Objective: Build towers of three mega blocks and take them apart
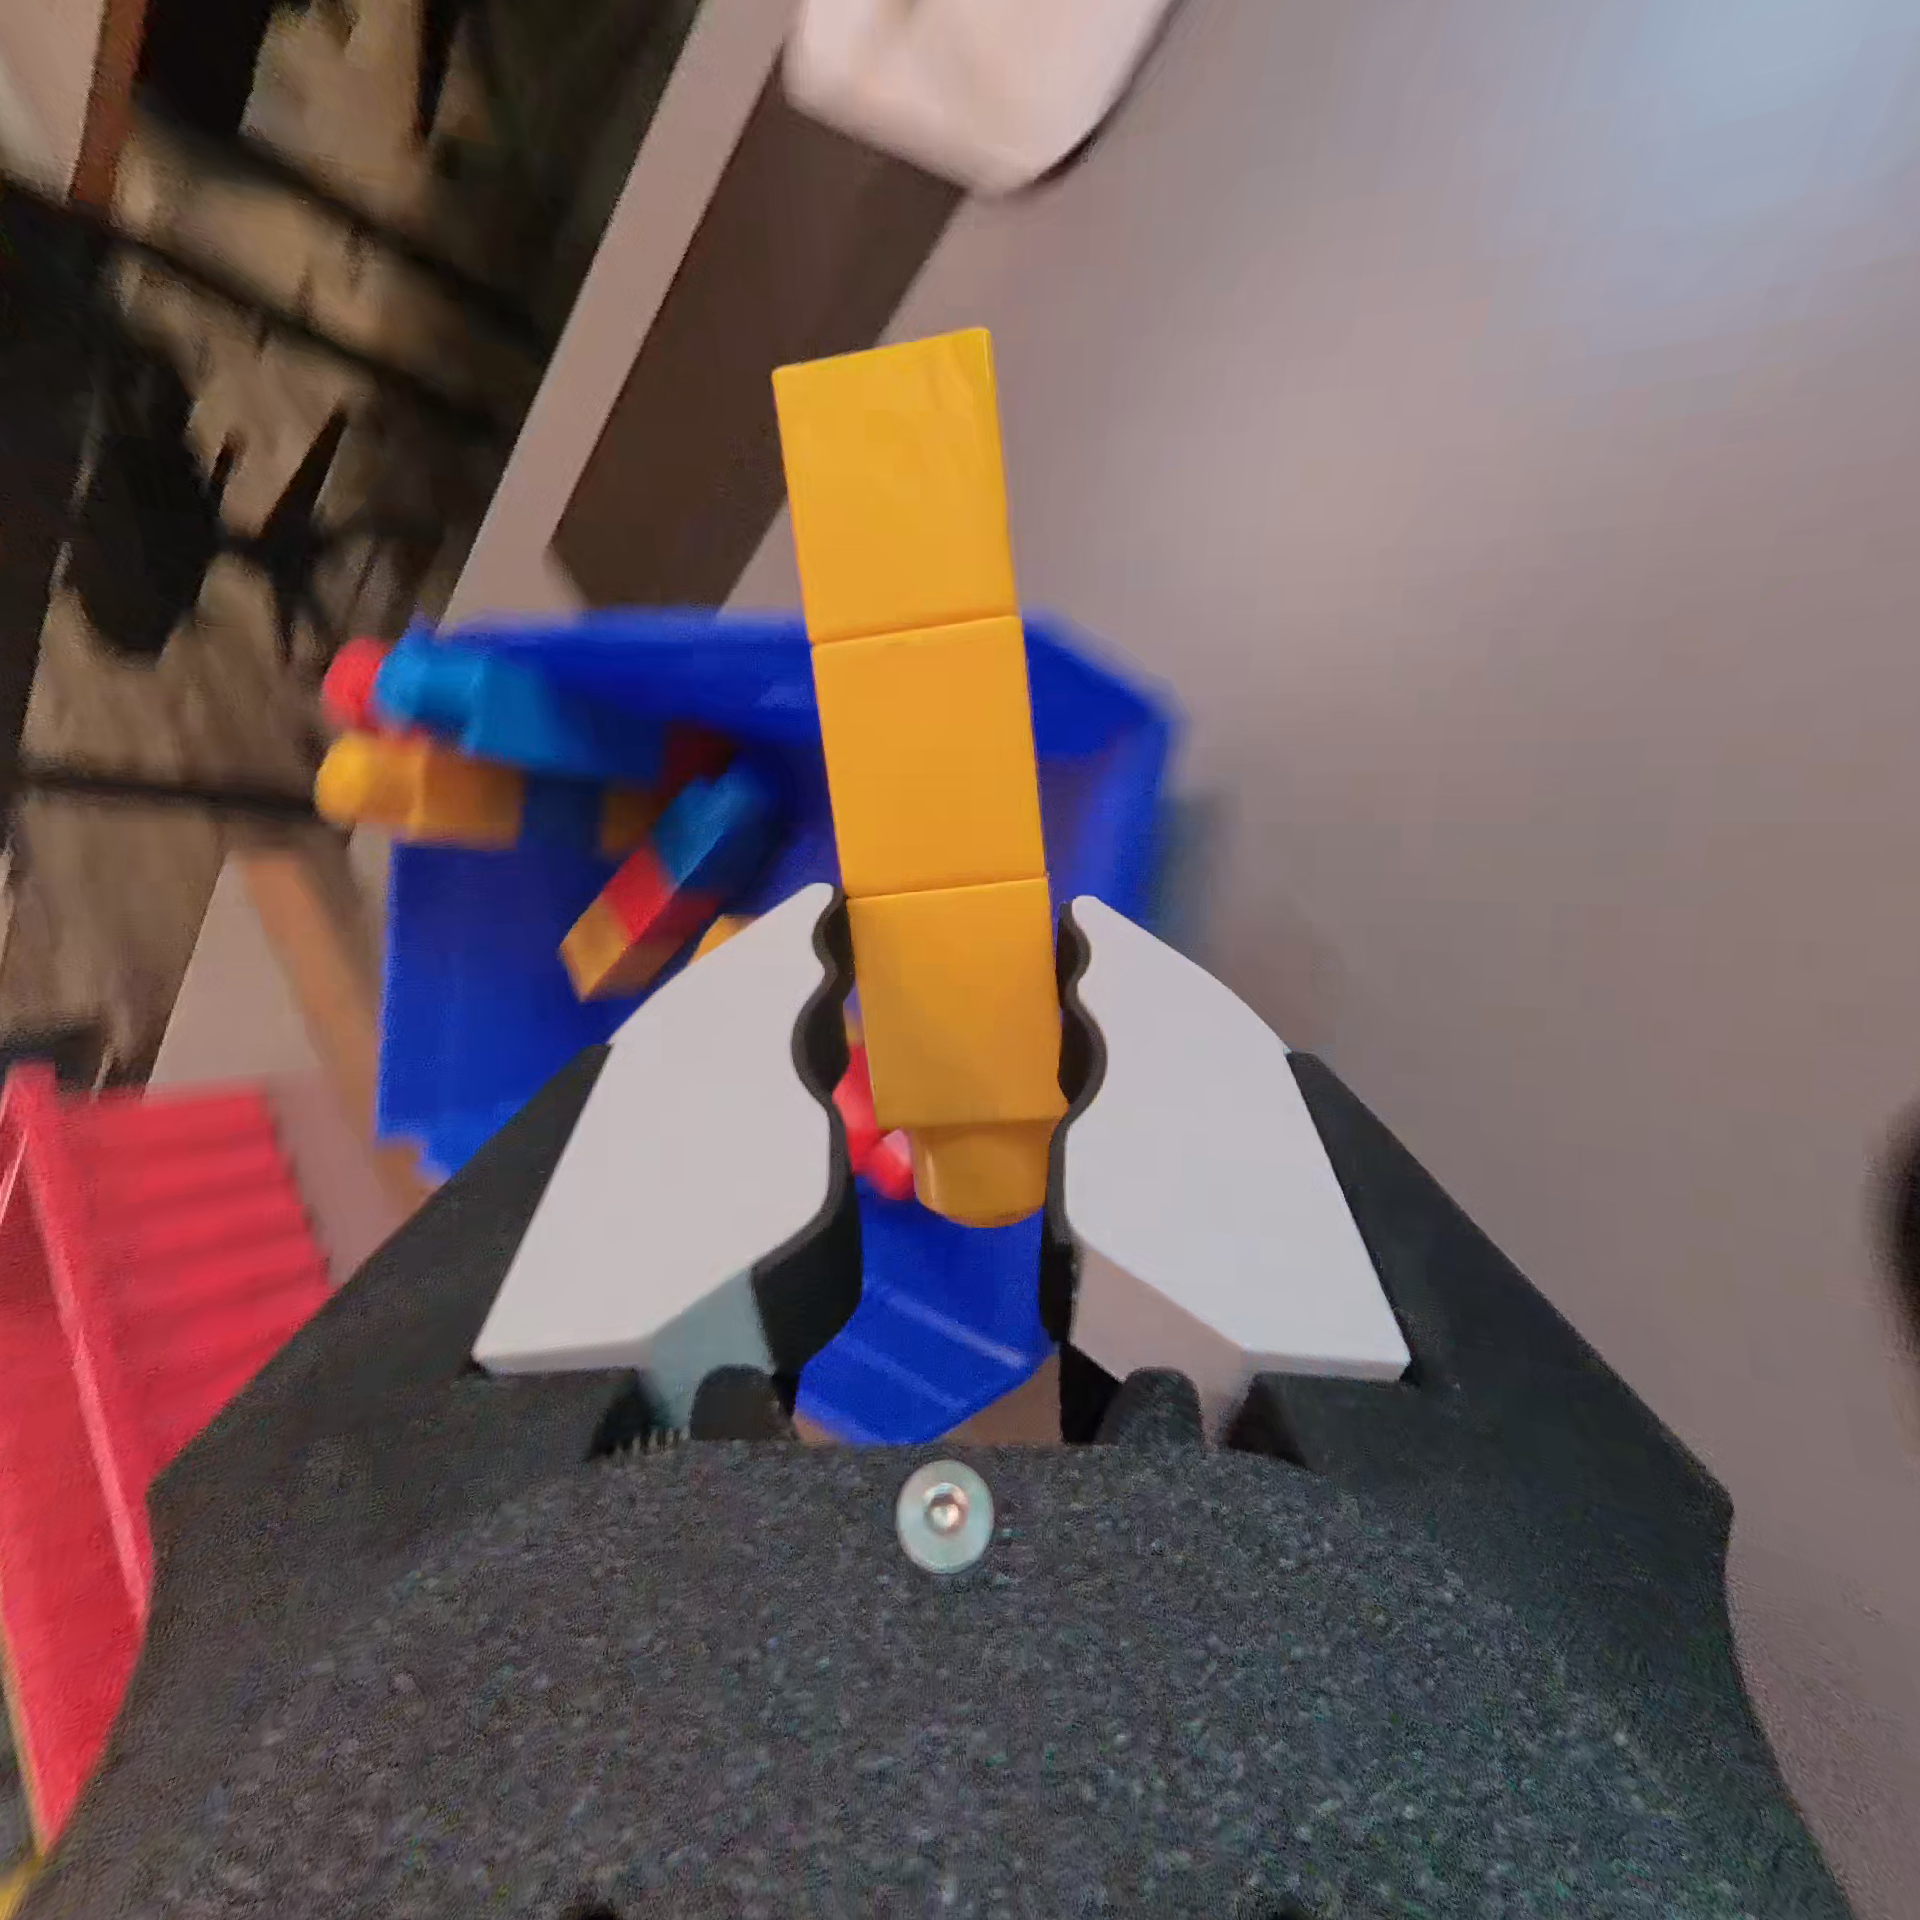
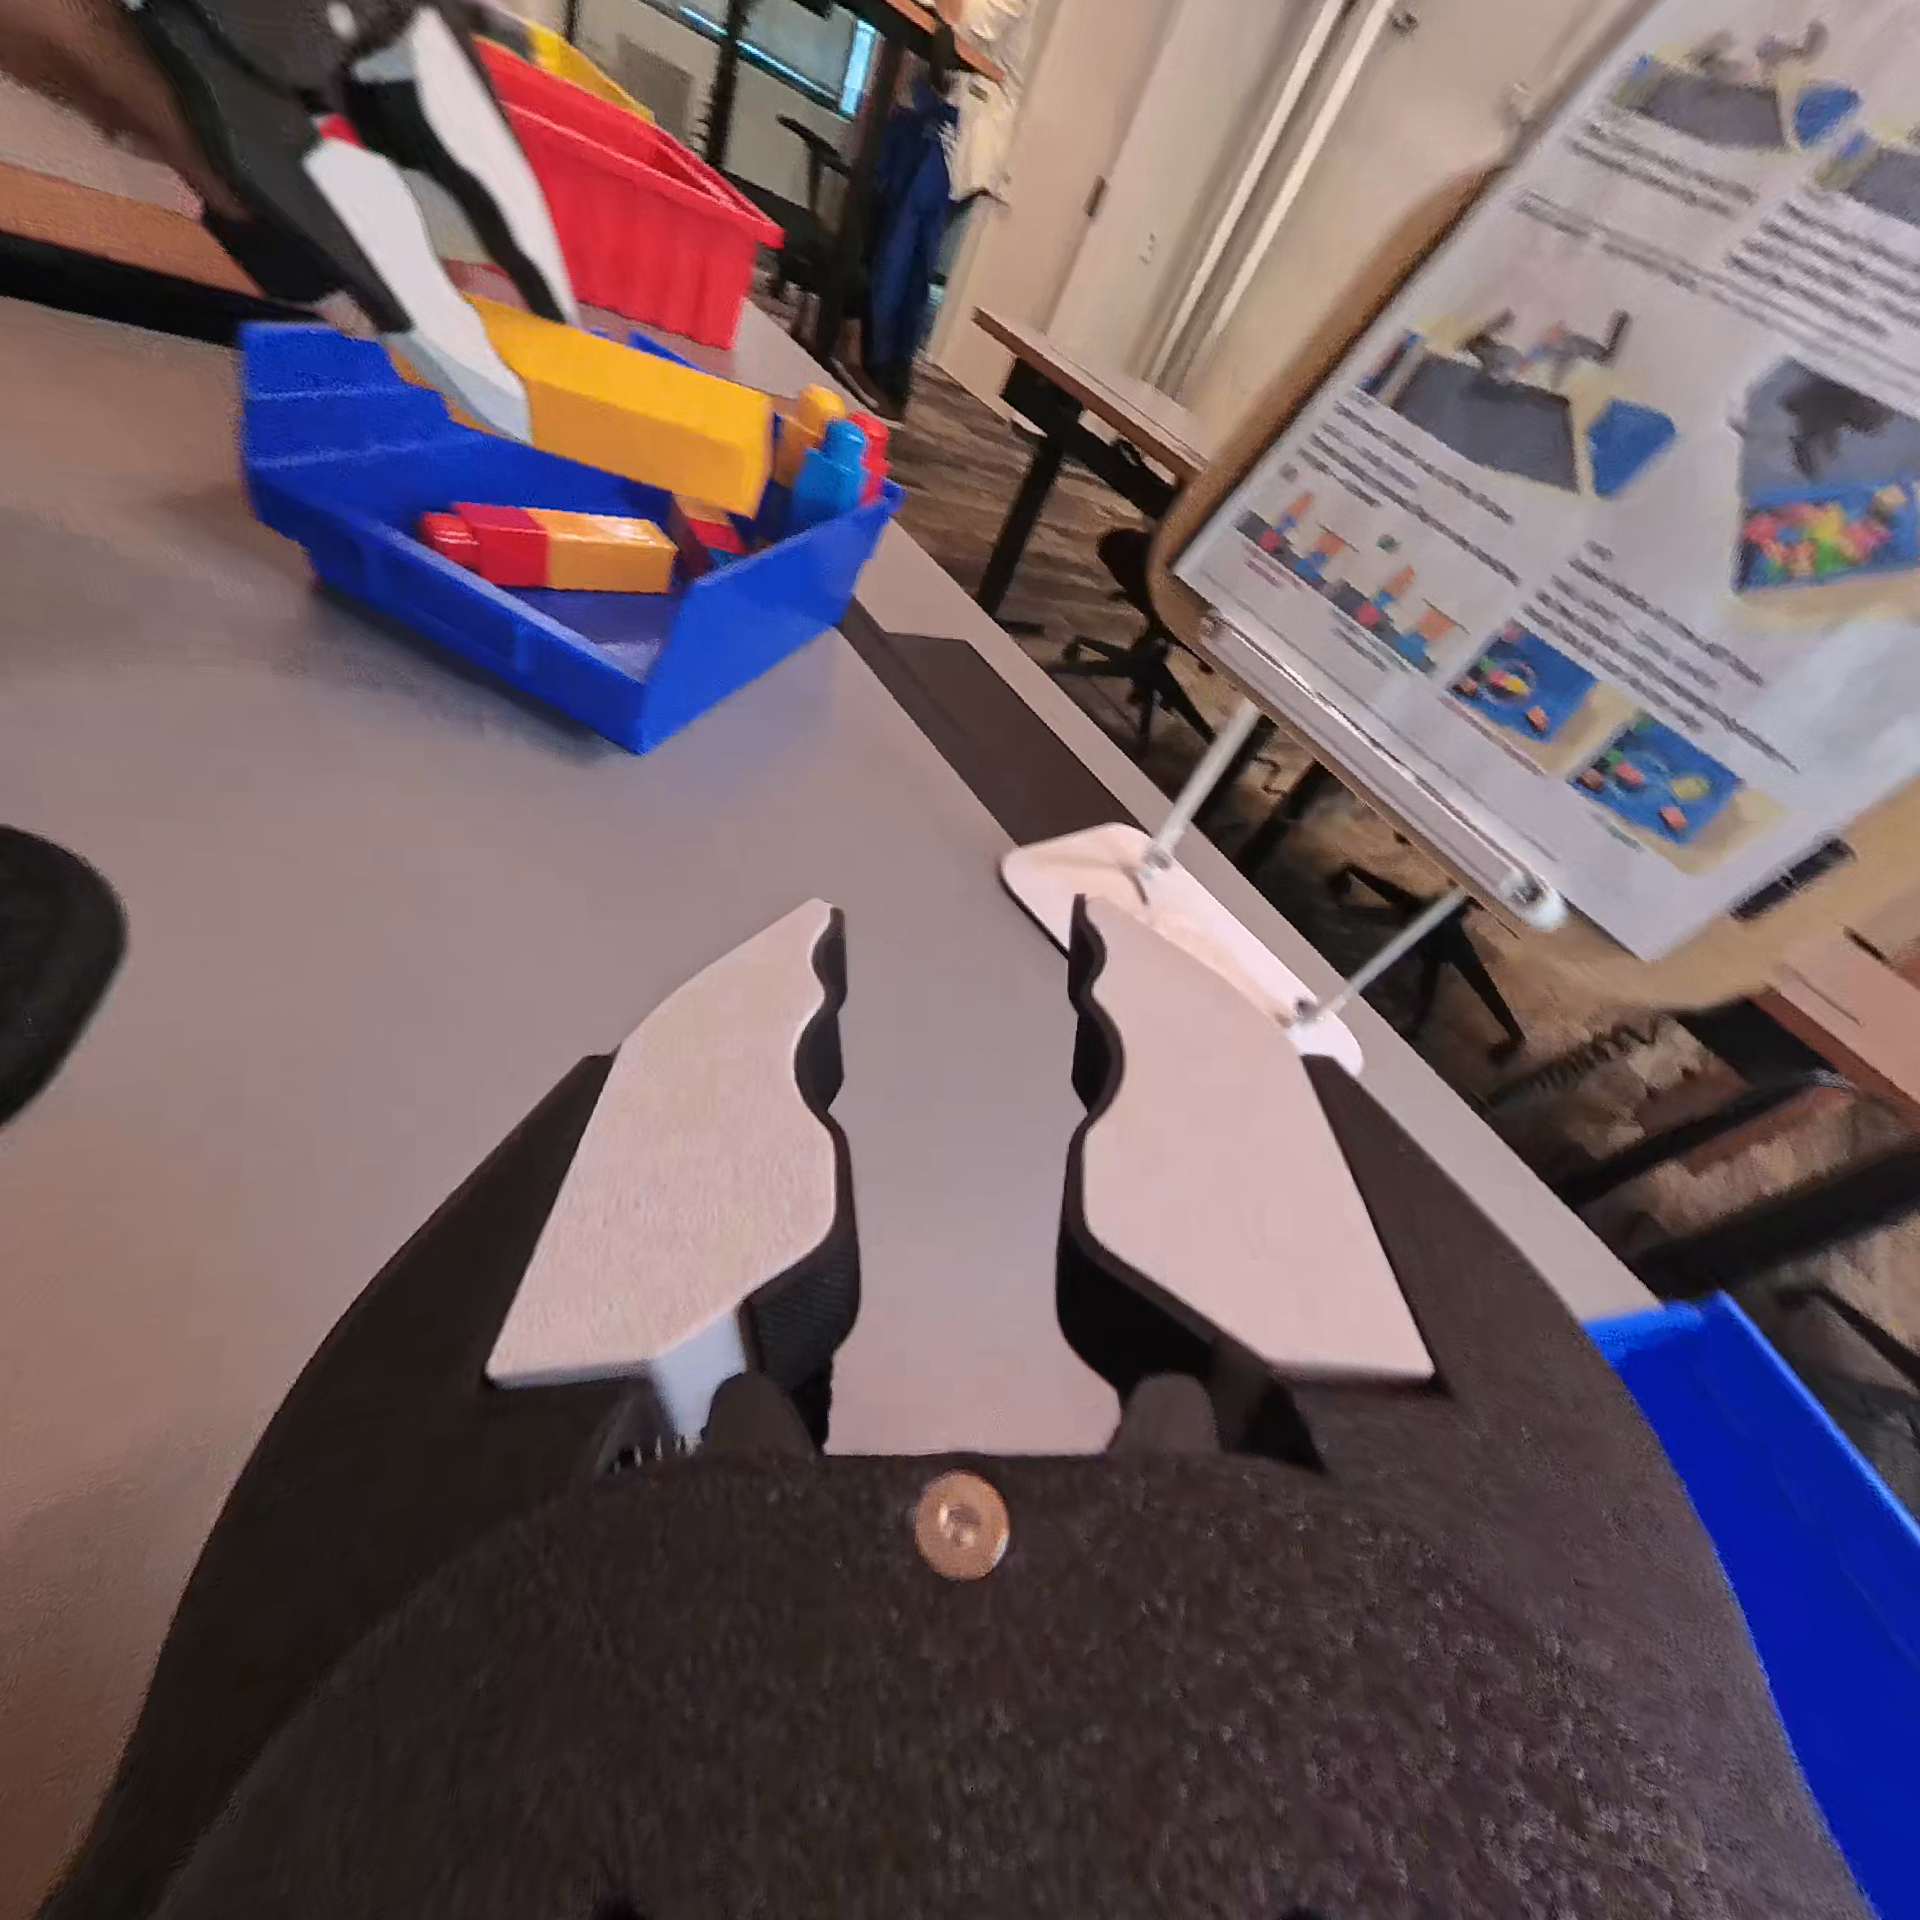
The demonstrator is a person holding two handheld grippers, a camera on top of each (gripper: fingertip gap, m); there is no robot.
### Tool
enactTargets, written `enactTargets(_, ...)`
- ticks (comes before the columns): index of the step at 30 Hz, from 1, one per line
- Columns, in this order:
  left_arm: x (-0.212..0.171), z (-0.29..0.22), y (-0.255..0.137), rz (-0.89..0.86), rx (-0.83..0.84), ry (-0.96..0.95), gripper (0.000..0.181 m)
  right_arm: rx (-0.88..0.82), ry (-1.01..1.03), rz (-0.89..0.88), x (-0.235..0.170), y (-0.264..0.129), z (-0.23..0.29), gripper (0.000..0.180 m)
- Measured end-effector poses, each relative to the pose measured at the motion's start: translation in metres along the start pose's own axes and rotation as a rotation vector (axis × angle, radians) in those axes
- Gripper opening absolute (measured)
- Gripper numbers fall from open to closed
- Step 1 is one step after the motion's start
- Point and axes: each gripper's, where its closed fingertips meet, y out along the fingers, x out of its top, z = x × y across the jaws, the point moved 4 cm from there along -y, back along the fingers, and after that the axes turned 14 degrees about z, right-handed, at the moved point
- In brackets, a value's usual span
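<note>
My left gripper [image 1: 951, 914] is shut on the stud-end block of a tower of three yellow blocks [image 1: 925, 748] and holds it over the blue bin [image 1: 1127, 769]. The same tower [image 2: 644, 410] and left gripper [image 2: 520, 364] show in the right wrist view, above the blue bin [image 2: 582, 655]. The bin holds other towers: a red-and-yellow one [image 2: 551, 545] and several blue, red and yellow blocks [image 2: 831, 457]. My right gripper [image 2: 956, 925] is open and empty over the grey table [image 2: 416, 831], to the right of the bin.
A red bin [image 2: 634, 218] stands behind the blue one, a yellow bin behind it. A white stand base [image 2: 1081, 873] with a tilted poster board [image 2: 1621, 416] sits at the table's far edge. Another blue bin [image 2: 1787, 1507] is at my right. A black round pad [image 2: 42, 966] lies left. My hands' fingertips stand some 30 cm from each other.
</note>
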Motion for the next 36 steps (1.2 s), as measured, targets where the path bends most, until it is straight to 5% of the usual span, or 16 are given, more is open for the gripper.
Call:
enactTargets(9,0.046,-0.194,-0.047,-0.172,-0.329,0.695,0.037,0.396,-0.295,0.198,-0.007,0.031,0.112,0.084)
enactTargets(11,0.050,-0.207,-0.052,-0.192,-0.332,0.757,0.037,0.529,-0.347,0.291,-0.024,0.034,0.134,0.072)
enactTargets(13,0.054,-0.211,-0.061,-0.227,-0.365,0.770,0.037,0.614,-0.393,0.361,-0.039,0.034,0.149,0.039)
enactTargets(17,0.059,-0.202,-0.073,-0.340,-0.396,0.727,0.037,0.619,-0.339,0.304,-0.030,0.030,0.144,0.038)
enactTargets(21,0.076,-0.156,-0.108,-0.727,-0.425,0.455,0.052,0.616,-0.183,0.154,-0.016,0.020,0.115,0.038)
enactTargets(26,0.077,-0.095,-0.139,-1.308,-0.754,-0.066,0.050,0.608,0.131,-0.221,0.016,0.000,0.068,0.037)
enactTargets(31,0.104,-0.143,-0.107,-1.252,-0.907,-0.077,0.066,0.659,0.207,-0.333,0.027,-0.002,0.079,0.037)
enactTargets(36,0.115,-0.181,-0.096,-1.135,-0.818,0.048,0.042,0.709,0.142,-0.179,0.010,0.026,0.116,0.037)
